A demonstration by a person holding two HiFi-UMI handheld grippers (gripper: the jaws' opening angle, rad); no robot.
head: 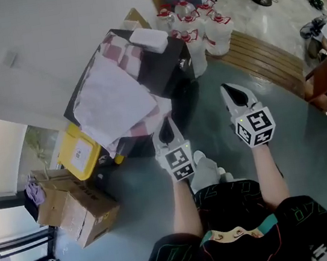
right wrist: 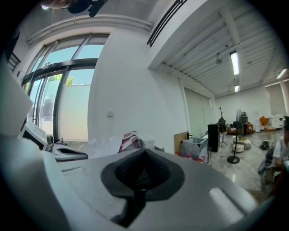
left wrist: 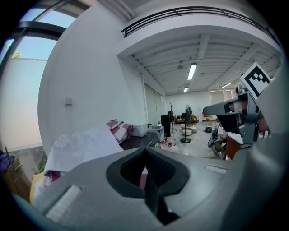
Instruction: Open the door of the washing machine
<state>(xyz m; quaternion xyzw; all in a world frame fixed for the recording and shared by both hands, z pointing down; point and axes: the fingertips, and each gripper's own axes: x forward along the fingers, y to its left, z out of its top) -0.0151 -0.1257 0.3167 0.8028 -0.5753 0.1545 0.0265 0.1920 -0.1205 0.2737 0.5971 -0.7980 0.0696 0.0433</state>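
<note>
Two arms (head: 184, 210) reach forward side by side; left gripper (head: 165, 126) and right gripper (head: 228, 91) pressed together, empty.

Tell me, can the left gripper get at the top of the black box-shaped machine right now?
Probably not directly: the left gripper, jaws shut, points toward the black box-shaped machine, but a white sheet and a pink checked cloth cover its top.
</note>
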